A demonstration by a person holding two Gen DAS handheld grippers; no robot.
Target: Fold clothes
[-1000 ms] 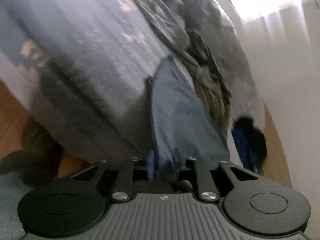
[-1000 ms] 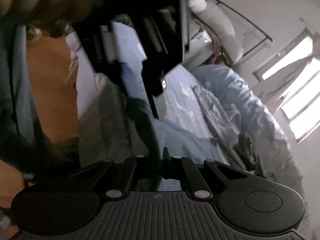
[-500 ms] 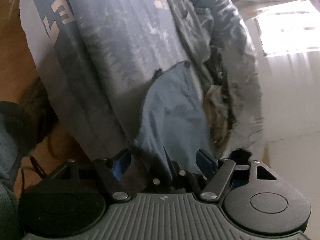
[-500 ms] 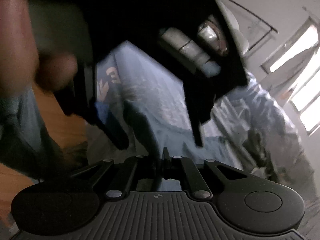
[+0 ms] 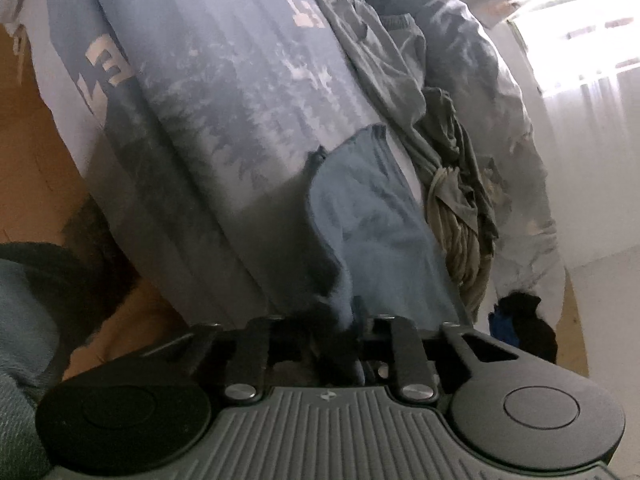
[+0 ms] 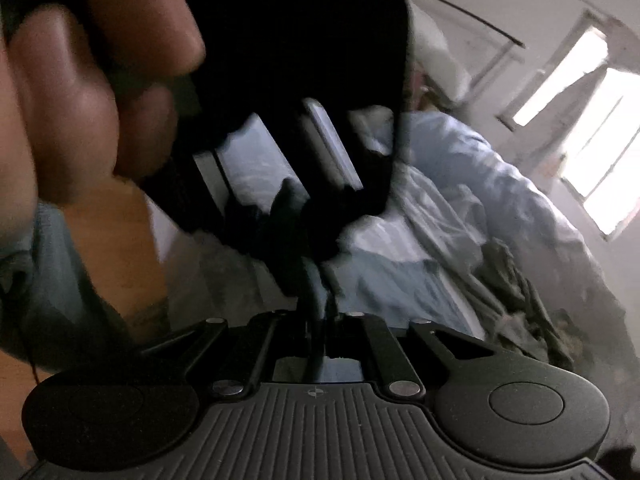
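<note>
Blue garment [image 5: 372,216] is hanging from the closing left gripper [image 5: 352,312]; the right gripper [image 6: 318,312] is opening on its edge, risking a slip.

Left gripper [image 5: 352,320]: black body, ribbed grey plate at bottom centre of frame, round black discs at lower corners, silver screws on linkage bars, small cross mark on plate. Right gripper [image 6: 318,320]: same black build, same ribbing, discs, screws. Hand [image 6: 80,80] seen upper left. Grey-blue knit sleeve [image 5: 20,320] seen lower left.
</note>
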